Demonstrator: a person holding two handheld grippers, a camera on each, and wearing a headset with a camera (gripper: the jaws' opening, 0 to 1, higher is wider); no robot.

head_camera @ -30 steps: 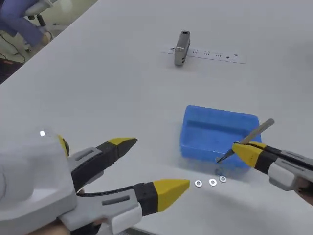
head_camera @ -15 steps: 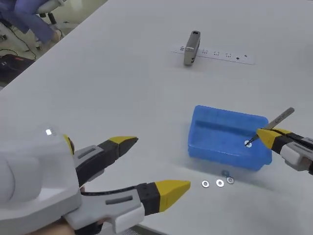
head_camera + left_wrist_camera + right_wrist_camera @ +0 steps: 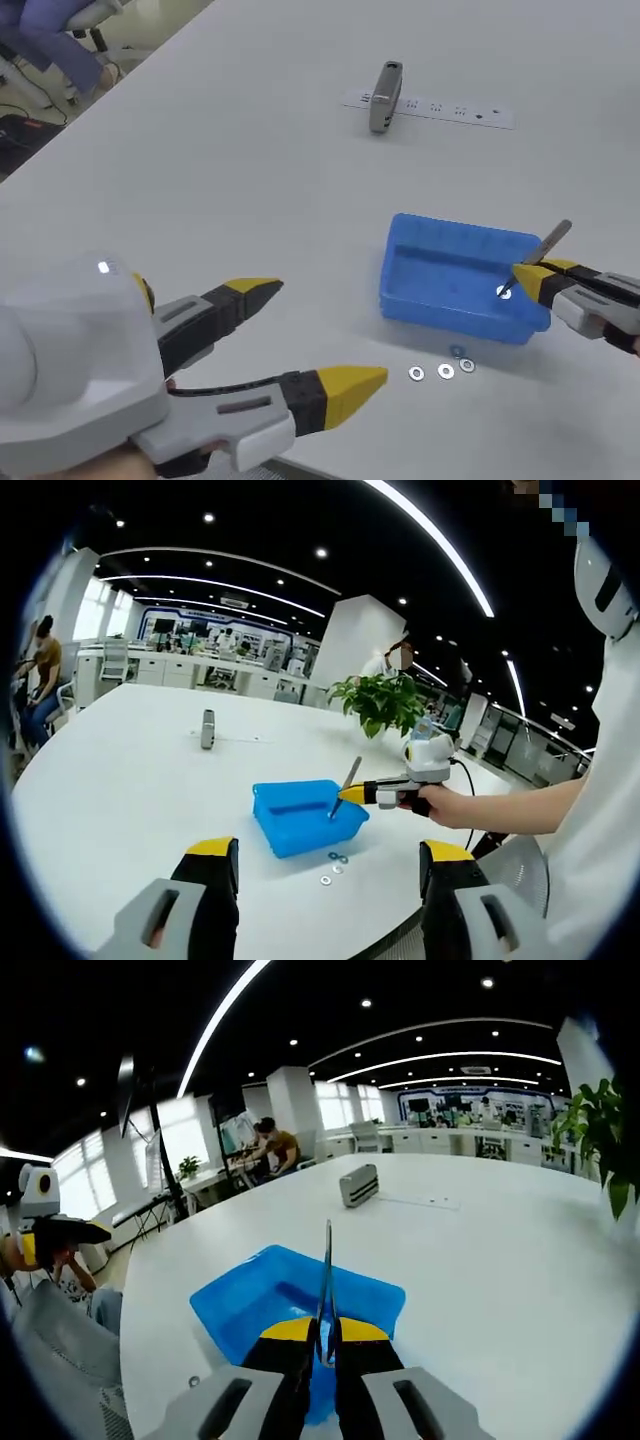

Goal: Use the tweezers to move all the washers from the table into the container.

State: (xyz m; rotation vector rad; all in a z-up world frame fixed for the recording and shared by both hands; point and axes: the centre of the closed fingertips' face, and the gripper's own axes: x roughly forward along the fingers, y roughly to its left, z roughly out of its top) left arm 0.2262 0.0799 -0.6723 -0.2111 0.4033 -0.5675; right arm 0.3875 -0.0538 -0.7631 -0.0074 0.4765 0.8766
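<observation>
Since the washers are thin, light, slippery rings lying flat on the worktop just beside the blue container, pinching one across its rim looks surest; the right claw is clamped on the tweezers, whose tip has one washer at it over the container, while the left claw hangs wide open, empty

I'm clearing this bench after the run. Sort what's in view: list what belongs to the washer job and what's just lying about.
Belongs to the job:
- small metal ring washers on the table
- blue rectangular plastic container
- thin metal tweezers, held by the right gripper

Just lying about:
- grey box-shaped device
- flat white strip
- green potted plant
</observation>
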